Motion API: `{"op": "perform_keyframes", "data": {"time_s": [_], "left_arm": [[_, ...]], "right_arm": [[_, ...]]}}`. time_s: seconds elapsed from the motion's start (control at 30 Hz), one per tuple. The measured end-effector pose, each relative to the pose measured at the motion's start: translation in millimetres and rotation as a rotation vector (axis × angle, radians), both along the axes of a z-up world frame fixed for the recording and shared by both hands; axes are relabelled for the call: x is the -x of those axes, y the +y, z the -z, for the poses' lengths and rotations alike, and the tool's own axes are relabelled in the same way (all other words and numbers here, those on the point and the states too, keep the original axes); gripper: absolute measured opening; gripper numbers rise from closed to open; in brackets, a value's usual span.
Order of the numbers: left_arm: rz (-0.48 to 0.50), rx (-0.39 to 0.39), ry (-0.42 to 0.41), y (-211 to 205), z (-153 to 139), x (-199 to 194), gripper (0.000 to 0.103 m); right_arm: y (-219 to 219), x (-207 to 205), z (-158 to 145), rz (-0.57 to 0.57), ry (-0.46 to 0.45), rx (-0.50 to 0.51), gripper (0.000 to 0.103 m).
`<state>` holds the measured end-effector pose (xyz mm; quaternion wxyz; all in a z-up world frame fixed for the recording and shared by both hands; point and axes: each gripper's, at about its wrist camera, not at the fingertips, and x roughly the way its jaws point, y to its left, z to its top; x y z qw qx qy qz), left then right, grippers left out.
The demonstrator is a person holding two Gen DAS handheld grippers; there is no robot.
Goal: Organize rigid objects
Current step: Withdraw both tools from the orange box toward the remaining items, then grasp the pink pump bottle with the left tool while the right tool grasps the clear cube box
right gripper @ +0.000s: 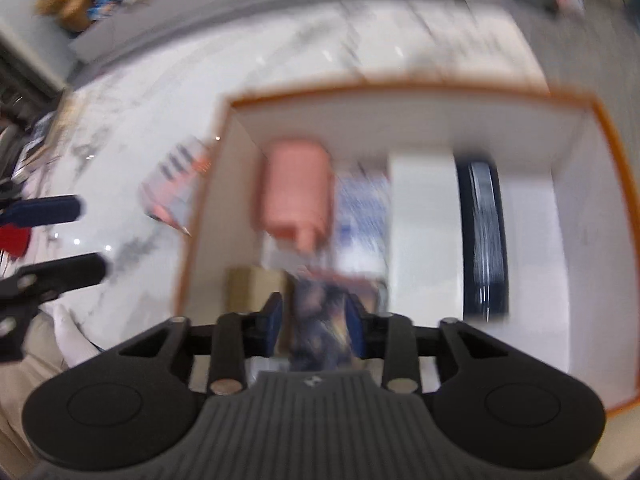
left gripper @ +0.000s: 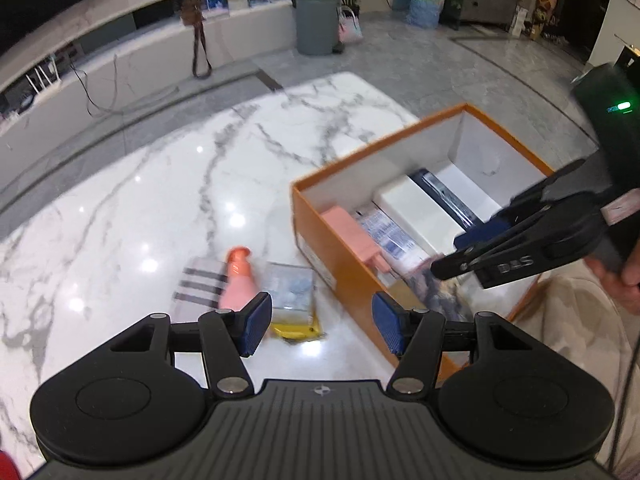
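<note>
An orange box (left gripper: 352,276) with white inner walls (right gripper: 400,120) stands on the marble table and holds a pink item (left gripper: 348,232) (right gripper: 298,196), a blue-printed pack (left gripper: 390,236), a white box (left gripper: 420,208) (right gripper: 424,220) and a dark flat item (right gripper: 484,240). My left gripper (left gripper: 322,326) is open and empty above a clear pack with a yellow base (left gripper: 294,300), next to a pink bottle (left gripper: 238,280). My right gripper (right gripper: 316,322) is over the box's near end, shut on a dark mottled item (right gripper: 320,320); it also shows in the left wrist view (left gripper: 464,256).
A striped card (left gripper: 200,286) lies left of the pink bottle on the white marble table (left gripper: 160,200). Beyond the table are a grey bin (left gripper: 316,20), a water jug (left gripper: 426,4) and a long white counter (left gripper: 240,36). The right wrist view is blurred.
</note>
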<state>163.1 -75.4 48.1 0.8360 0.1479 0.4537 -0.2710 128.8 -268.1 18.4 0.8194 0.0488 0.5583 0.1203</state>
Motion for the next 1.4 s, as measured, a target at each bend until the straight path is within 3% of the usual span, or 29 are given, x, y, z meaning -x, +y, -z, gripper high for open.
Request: {"op": "perform_keyframes", "data": {"time_s": [0.17,0.3,0.47,0.53,0.7,0.9,1.23,1.4], "left_arm": [[0.0,0.0,-0.052,20,-5,1,0.069],[0.008,-0.017,-0.094,35,1,3,0.069],[-0.005,0.006,-0.079,50,22,-3,0.069],[-0.006,0.017,-0.055,54,31,-8,0.069],[0.016,0.028,-0.028,55,56,-22,0.068],[-0.007,0.016,-0.027,52,88,-42,0.069],[-0.005,0.039,-0.011,56,121,-54,0.069],[0.013,0.064,-0.007,59,126,-53,0.053]], "right_arm": [[24,-1,-34,-0.093,-0.15,-0.027,0.042],[51,-5,-38,-0.185,-0.202,-0.02,0.048],[87,-10,-32,-0.339,-0.281,0.054,0.057],[97,-16,-23,-0.41,-0.275,0.074,0.062],[122,-30,2,-0.581,-0.244,0.177,0.06],[132,-53,20,-0.675,-0.184,0.225,0.058],[156,-75,40,-0.719,-0.078,0.259,0.058],[161,-81,48,-0.715,-0.052,0.288,0.058]]}}
